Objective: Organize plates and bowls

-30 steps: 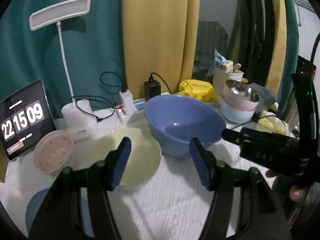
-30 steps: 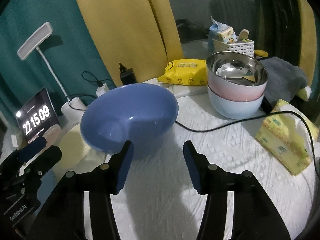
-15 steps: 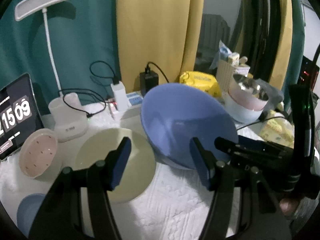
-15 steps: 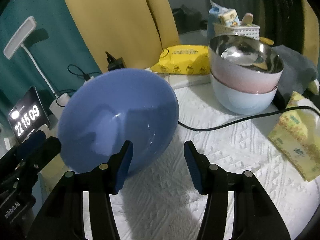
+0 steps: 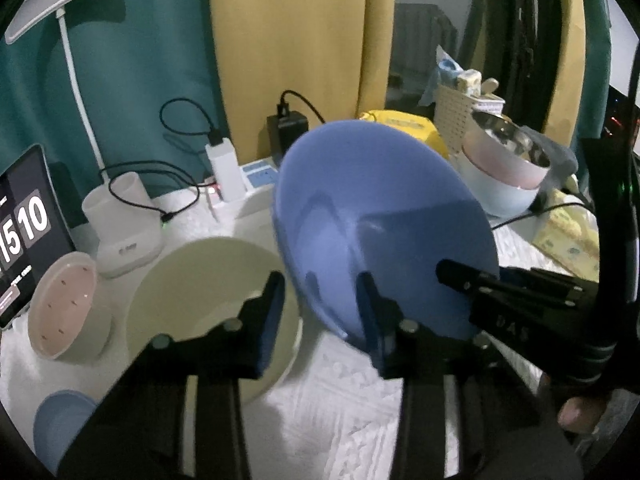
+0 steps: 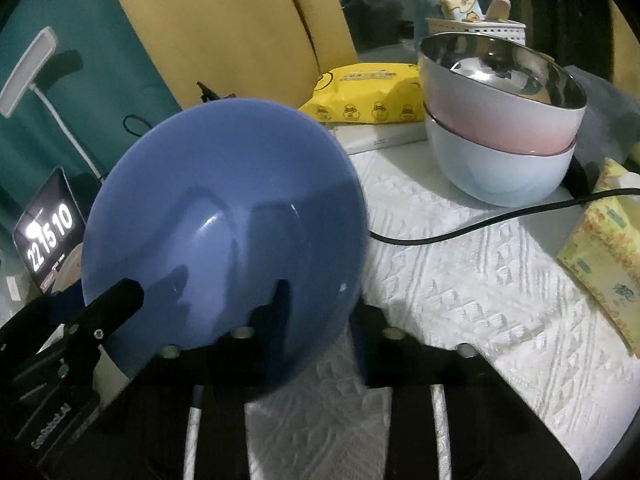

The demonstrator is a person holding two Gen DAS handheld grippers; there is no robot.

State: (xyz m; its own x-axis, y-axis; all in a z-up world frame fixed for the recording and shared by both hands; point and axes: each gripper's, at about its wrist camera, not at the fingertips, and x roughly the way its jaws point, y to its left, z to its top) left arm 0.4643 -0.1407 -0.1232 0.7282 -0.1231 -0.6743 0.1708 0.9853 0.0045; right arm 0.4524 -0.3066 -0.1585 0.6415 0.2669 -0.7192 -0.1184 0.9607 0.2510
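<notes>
A large blue bowl point(image 5: 380, 220) stands steeply tilted on the white cloth, its hollow facing me. My left gripper point(image 5: 320, 308) straddles its lower left rim with one finger inside and one outside. The jaws are closing, and a sliver of gap shows beside the outer pad. My right gripper point(image 6: 320, 320) is closing on the lower right rim of the blue bowl point(image 6: 224, 220), with pads on both sides of the wall. Each gripper shows in the other's view, the right gripper point(image 5: 472, 280) and the left gripper point(image 6: 92, 300). A cream plate point(image 5: 200, 292) lies flat just left of the bowl.
A steel bowl nested in pink and pale blue bowls point(image 6: 504, 120) stands at the back right. A black cable point(image 6: 480, 224) crosses the cloth beside a tissue pack point(image 6: 604, 252). On the left are a pink dish point(image 5: 62, 304), a small blue dish point(image 5: 60, 428), a lamp base point(image 5: 124, 232) and a clock tablet point(image 5: 24, 232).
The blue bowl has tipped from upright to steeply tilted toward me. Both grippers have come lower and closer, and their jaws have narrowed around its rim.
</notes>
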